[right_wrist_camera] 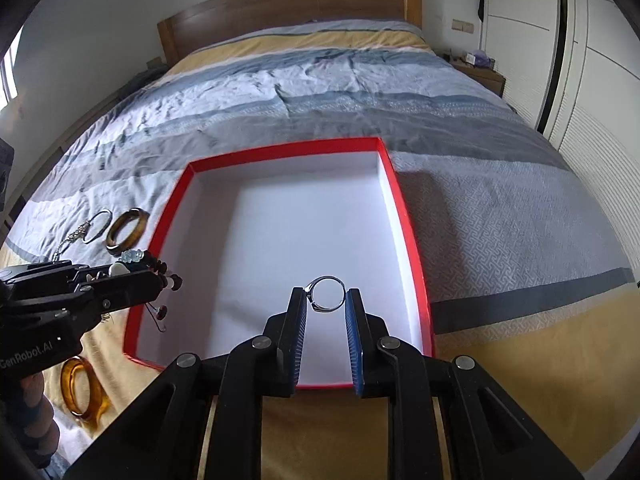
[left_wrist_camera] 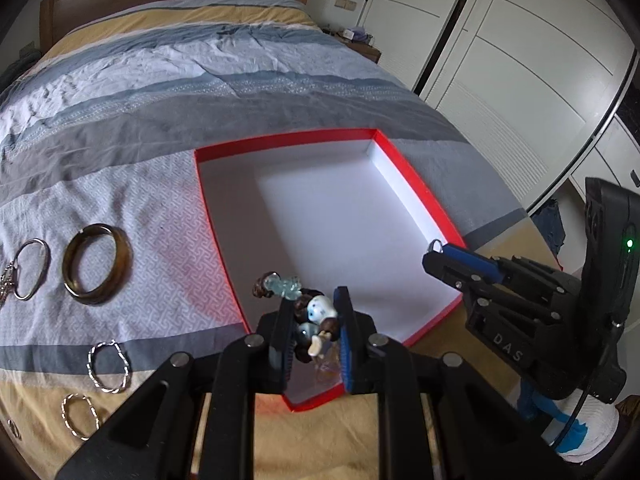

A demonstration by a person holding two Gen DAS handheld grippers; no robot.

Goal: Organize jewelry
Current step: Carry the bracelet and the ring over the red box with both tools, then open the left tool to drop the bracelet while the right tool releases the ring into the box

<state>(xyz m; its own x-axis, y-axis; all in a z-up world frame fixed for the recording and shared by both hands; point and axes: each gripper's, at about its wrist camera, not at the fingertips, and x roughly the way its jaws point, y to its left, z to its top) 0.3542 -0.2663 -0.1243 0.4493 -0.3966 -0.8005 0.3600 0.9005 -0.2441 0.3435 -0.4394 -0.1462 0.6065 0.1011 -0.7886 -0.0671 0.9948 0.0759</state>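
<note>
A shallow red box (left_wrist_camera: 416,188) (right_wrist_camera: 404,216) with a white inside lies on the bed. My left gripper (left_wrist_camera: 314,312) (right_wrist_camera: 160,276) is shut on a beaded bracelet (left_wrist_camera: 316,312) (right_wrist_camera: 138,258) of dark, white and pale blue beads, held above the box's near left rim. My right gripper (right_wrist_camera: 326,294) (left_wrist_camera: 438,250) is shut on a small silver ring (right_wrist_camera: 328,292) (left_wrist_camera: 437,245) over the box's near part. A brown bangle (left_wrist_camera: 96,264) (right_wrist_camera: 128,228) and a thin silver hoop (left_wrist_camera: 34,272) (right_wrist_camera: 98,224) lie on the cover left of the box.
Two twisted silver bracelets (left_wrist_camera: 108,366) (left_wrist_camera: 80,416) lie near the bed's front left. An amber bangle (right_wrist_camera: 82,390) rests on the yellow stripe beside a person's hand (right_wrist_camera: 36,420). White wardrobe doors (left_wrist_camera: 520,60) stand to the right; a wooden headboard (right_wrist_camera: 288,12) is at the far end.
</note>
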